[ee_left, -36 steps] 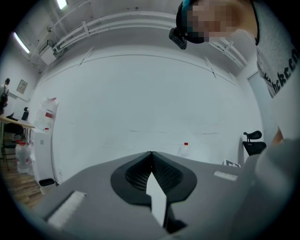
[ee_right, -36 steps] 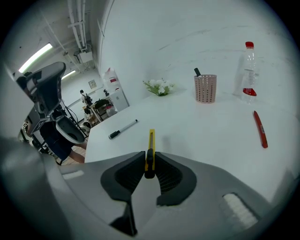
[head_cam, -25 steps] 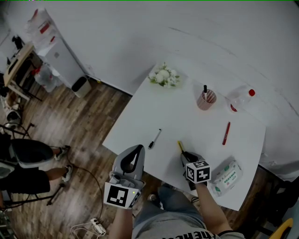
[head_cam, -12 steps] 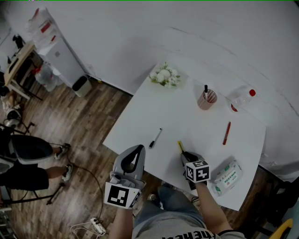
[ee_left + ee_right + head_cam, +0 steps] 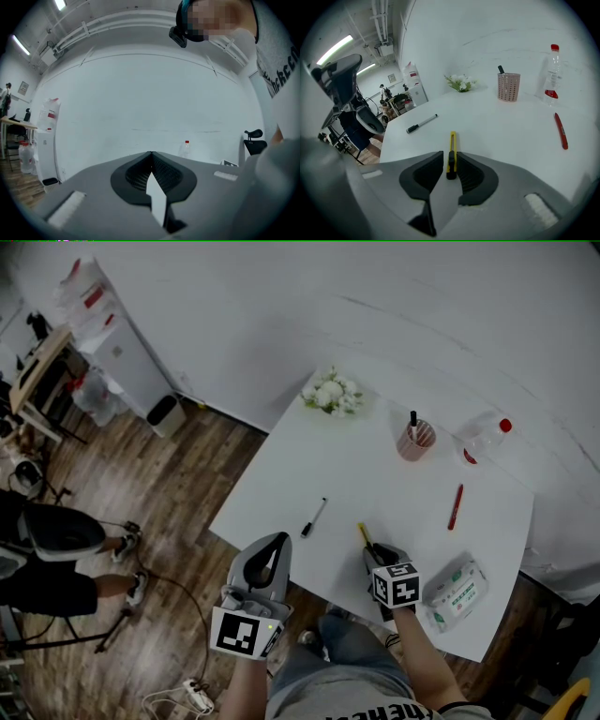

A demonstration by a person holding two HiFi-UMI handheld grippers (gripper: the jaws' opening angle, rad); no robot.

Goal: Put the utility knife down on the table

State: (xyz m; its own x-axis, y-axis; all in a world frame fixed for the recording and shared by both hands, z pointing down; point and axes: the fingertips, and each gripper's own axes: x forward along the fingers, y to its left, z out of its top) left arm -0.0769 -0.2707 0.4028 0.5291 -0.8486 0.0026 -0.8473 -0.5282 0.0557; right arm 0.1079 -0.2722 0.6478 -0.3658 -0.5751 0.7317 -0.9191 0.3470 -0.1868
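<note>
Right gripper jaws clamped on utility knife, near the front edge of the table. Left gripper jaws together, holding nothing.

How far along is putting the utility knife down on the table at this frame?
Done: the utility knife is over the table, low by its near edge; contact is unclear. In hand: the right hand-held gripper has its jaws closed on the knife's black end. Left: opening the jaws and backing off. The left hand-held gripper is shut, empty and off the table.
</note>
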